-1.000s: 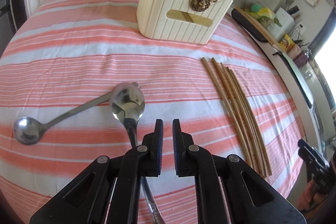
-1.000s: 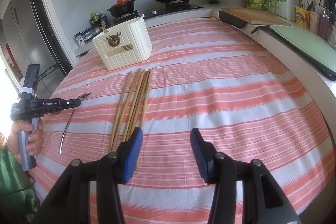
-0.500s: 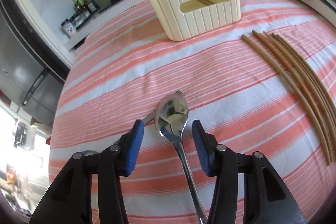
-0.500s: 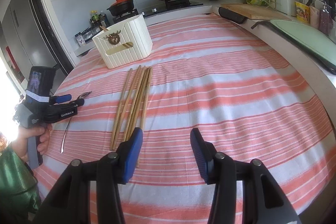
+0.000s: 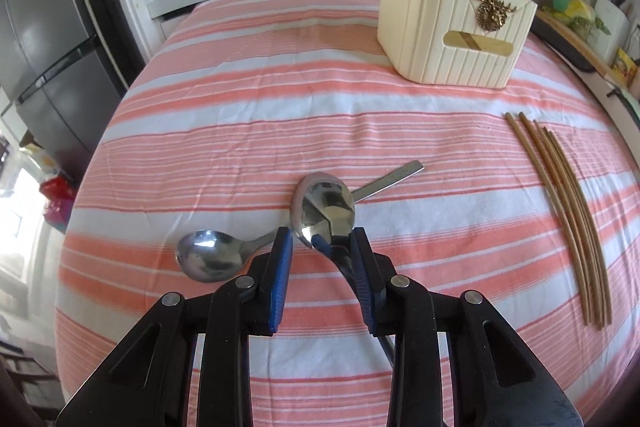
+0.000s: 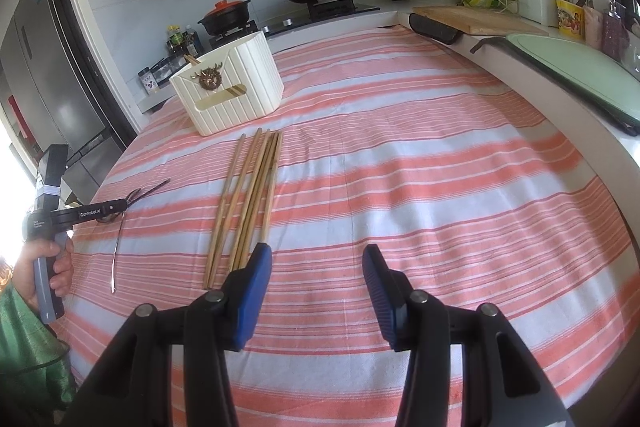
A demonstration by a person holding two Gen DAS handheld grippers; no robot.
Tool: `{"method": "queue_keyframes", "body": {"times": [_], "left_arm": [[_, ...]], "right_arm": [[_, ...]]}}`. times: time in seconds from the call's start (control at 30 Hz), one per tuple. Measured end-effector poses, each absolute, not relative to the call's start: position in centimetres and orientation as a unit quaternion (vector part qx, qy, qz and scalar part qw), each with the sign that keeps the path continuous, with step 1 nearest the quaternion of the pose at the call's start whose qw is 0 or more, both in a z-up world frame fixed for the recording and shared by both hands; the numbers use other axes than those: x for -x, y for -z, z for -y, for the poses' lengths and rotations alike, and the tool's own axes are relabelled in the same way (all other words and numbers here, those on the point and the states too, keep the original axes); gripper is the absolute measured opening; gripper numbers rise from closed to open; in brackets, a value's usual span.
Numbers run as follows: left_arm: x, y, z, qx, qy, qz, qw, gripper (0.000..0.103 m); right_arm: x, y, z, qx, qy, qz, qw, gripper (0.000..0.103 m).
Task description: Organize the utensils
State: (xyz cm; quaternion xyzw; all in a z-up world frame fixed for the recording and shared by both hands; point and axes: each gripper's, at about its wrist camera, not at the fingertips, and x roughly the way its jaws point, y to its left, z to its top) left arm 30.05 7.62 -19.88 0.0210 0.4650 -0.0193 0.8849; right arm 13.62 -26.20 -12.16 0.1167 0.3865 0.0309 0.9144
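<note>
Your surface [image 5: 320,99], draped in a pink-and-white striped cloth, carries a cream ribbed utensil box [image 5: 452,35] at the far side and a bundle of brown wooden chopsticks [image 6: 248,195] nearer you. Two shiny steel spoons cross under your left tongs [image 5: 322,247], which have just been closing slightly yet stand spread around the upper spoon [image 5: 326,207], its neck against one pad. The lower spoon [image 5: 212,259] lies flat. Your right tongs [image 6: 318,267] hover spread, empty.

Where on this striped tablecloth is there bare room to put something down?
Widest bare patch: right of the chopsticks, out to the counter edge. Also free: the cloth between the cream holder and the two crossed spoons. Crowded: around those spoons at the left gripper, and the chopstick row.
</note>
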Motion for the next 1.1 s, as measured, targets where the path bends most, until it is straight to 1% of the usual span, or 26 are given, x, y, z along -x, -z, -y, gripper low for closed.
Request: {"method": "queue_keyframes", "body": {"times": [0.27, 0.33, 0.47, 0.53, 0.57, 0.63, 0.67, 0.7, 0.73, 0.8, 0.9, 1.0, 1.1], "left_arm": [[-29.0, 20.1, -8.8, 0.021, 0.008, -0.471, 0.882, 0.031], [-28.6, 20.1, -9.3, 0.047, 0.019, -0.474, 0.879, 0.029], [-28.6, 20.5, -8.9, 0.075, 0.050, -0.481, 0.872, 0.029], [-29.3, 21.1, -9.2, 0.119, 0.073, -0.484, 0.864, 0.031], [-29.5, 21.4, -9.6, 0.150, 0.086, -0.477, 0.862, 0.033], [-30.0, 22.0, -10.6, 0.208, 0.098, -0.464, 0.855, 0.034], [-30.2, 22.2, -10.8, 0.227, 0.101, -0.459, 0.853, 0.032], [-30.2, 22.2, -10.7, 0.232, 0.100, -0.457, 0.853, 0.017], [-30.2, 22.0, -10.4, 0.224, 0.099, -0.458, 0.855, 0.005], [-30.0, 21.3, -9.3, 0.198, 0.095, -0.452, 0.864, 0.002], [-29.4, 19.4, -7.6, 0.136, 0.068, -0.433, 0.889, 0.001], [-29.4, 17.8, -4.6, 0.042, 0.016, -0.422, 0.905, 0.001], [-30.4, 19.5, -1.7, 0.024, 0.046, -0.457, 0.888, 0.003]], "right_arm": [[-13.6, 12.1, 25.5, -0.109, -0.036, -0.388, 0.914, 0.048], [-13.5, 12.0, 25.4, -0.108, -0.035, -0.387, 0.915, 0.048], [-13.6, 11.8, 25.4, -0.107, -0.033, -0.384, 0.916, 0.048], [-13.6, 11.8, 25.3, -0.109, -0.034, -0.384, 0.916, 0.048], [-13.6, 11.7, 25.2, -0.108, -0.035, -0.383, 0.917, 0.048], [-13.4, 11.5, 25.1, -0.106, -0.037, -0.380, 0.918, 0.048], [-13.3, 11.5, 25.1, -0.105, -0.037, -0.379, 0.919, 0.048], [-13.2, 11.4, 25.1, -0.105, -0.036, -0.379, 0.919, 0.048], [-13.1, 11.4, 25.2, -0.105, -0.035, -0.379, 0.919, 0.048], [-12.9, 11.5, 25.4, -0.106, -0.031, -0.380, 0.919, 0.048], [-13.0, 11.7, 25.9, -0.110, -0.025, -0.383, 0.917, 0.048], [-13.2, 12.0, 26.2, -0.116, -0.024, -0.386, 0.915, 0.048], [-13.4, 12.2, 26.0, -0.118, -0.028, -0.388, 0.914, 0.048]]}}
